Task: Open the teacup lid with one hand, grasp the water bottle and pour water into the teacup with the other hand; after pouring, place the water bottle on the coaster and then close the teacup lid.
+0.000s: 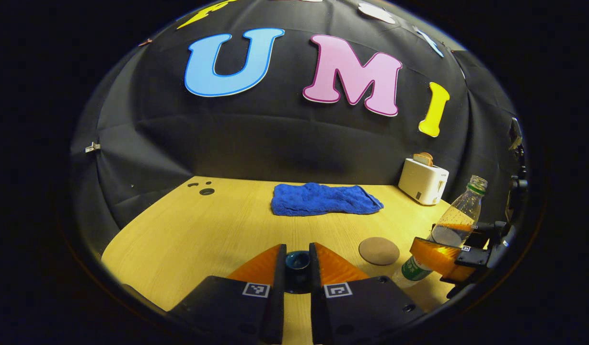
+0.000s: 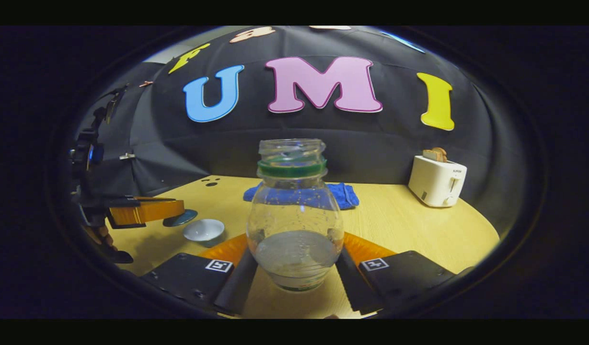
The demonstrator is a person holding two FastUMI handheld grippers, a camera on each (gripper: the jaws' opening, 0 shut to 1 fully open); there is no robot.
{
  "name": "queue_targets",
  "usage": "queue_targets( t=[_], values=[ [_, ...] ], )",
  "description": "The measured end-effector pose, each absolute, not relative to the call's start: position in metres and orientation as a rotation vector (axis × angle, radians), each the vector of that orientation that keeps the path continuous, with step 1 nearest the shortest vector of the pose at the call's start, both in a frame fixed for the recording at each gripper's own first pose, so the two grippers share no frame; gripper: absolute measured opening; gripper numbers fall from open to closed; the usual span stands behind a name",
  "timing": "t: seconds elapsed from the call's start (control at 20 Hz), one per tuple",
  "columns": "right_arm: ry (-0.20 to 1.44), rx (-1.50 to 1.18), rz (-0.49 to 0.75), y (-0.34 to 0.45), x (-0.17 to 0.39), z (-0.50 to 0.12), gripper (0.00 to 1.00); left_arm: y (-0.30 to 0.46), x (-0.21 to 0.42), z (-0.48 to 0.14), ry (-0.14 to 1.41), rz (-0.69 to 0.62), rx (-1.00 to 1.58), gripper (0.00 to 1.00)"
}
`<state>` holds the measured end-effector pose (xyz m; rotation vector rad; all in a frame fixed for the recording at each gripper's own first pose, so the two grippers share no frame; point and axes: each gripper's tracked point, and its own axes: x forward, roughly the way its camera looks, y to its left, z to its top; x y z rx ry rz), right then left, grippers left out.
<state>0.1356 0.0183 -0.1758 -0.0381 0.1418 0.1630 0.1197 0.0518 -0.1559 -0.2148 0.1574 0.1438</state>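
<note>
Both hand-held grippers clamped: left (image 1: pixel 297 262) on lid (image 1: pixel 297 261), right (image 2: pixel 294 258) on water bottle (image 2: pixel 294 225).

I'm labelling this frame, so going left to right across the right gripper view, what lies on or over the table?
Left tool holding the teacup lid → white teacup → water bottle held in the right tool → white toaster.

In the left gripper view, the coaster (image 1: pixel 379 250) lies on the table (image 1: pixel 203 230) in front of the towel (image 1: pixel 323 199); the toaster (image 1: pixel 422 181) stands right of the towel.
</note>
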Motion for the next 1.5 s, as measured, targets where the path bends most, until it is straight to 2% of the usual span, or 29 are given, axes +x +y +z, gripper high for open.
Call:
queue_targets(
  t=[0.05, 0.1, 0.25, 0.6, 0.65, 0.75, 0.8, 0.85, 0.9, 1.05, 1.1, 1.2, 1.3, 1.35, 1.5],
  values=[
    [0.151, -0.051, 0.16, 0.018, 0.135, -0.176, 0.84, 0.054, 0.118, -0.155, 0.155, 0.148, -0.213, 0.27],
    [0.156, -0.067, 0.169, 0.02, 0.136, -0.176, 0.79, 0.055, 0.117, -0.155, 0.153, 0.15, -0.212, 0.27],
    [0.161, -0.189, 0.203, 0.024, 0.132, -0.174, 0.75, 0.058, 0.111, -0.151, 0.144, 0.154, -0.213, 0.27],
    [0.107, -0.488, 0.175, 0.018, 0.148, -0.14, 0.75, 0.083, 0.09, -0.127, 0.076, 0.215, -0.276, 0.27],
    [0.104, -0.513, 0.174, 0.019, 0.152, -0.138, 0.75, 0.089, 0.086, -0.125, 0.068, 0.223, -0.284, 0.31],
    [0.103, -0.564, 0.161, 0.022, 0.162, -0.135, 0.75, 0.102, 0.079, -0.124, 0.061, 0.239, -0.291, 0.27],
    [0.106, -0.596, 0.149, 0.023, 0.167, -0.135, 0.75, 0.108, 0.074, -0.124, 0.057, 0.246, -0.29, 0.31],
    [0.108, -0.632, 0.138, 0.024, 0.172, -0.135, 0.75, 0.115, 0.07, -0.124, 0.055, 0.252, -0.289, 0.27],
    [0.111, -0.669, 0.131, 0.026, 0.177, -0.137, 0.75, 0.122, 0.066, -0.126, 0.057, 0.258, -0.288, 0.3],
    [0.121, -0.776, 0.13, 0.038, 0.189, -0.15, 0.75, 0.141, 0.055, -0.131, 0.061, 0.268, -0.291, 0.23],
    [0.121, -0.811, 0.133, 0.042, 0.193, -0.154, 0.75, 0.147, 0.053, -0.134, 0.063, 0.269, -0.294, 0.23],
    [0.099, -0.901, 0.133, 0.049, 0.198, -0.159, 0.75, 0.157, 0.05, -0.139, 0.067, 0.268, -0.286, 0.3],
    [0.058, -0.994, 0.122, 0.054, 0.204, -0.158, 0.78, 0.163, 0.049, -0.145, 0.077, 0.259, -0.276, 0.27],
    [0.051, -1.031, 0.12, 0.056, 0.207, -0.162, 0.75, 0.167, 0.051, -0.147, 0.078, 0.257, -0.274, 0.27],
    [0.061, -1.102, 0.128, 0.06, 0.215, -0.174, 0.75, 0.172, 0.055, -0.152, 0.078, 0.237, -0.279, 0.25]
  ],
)
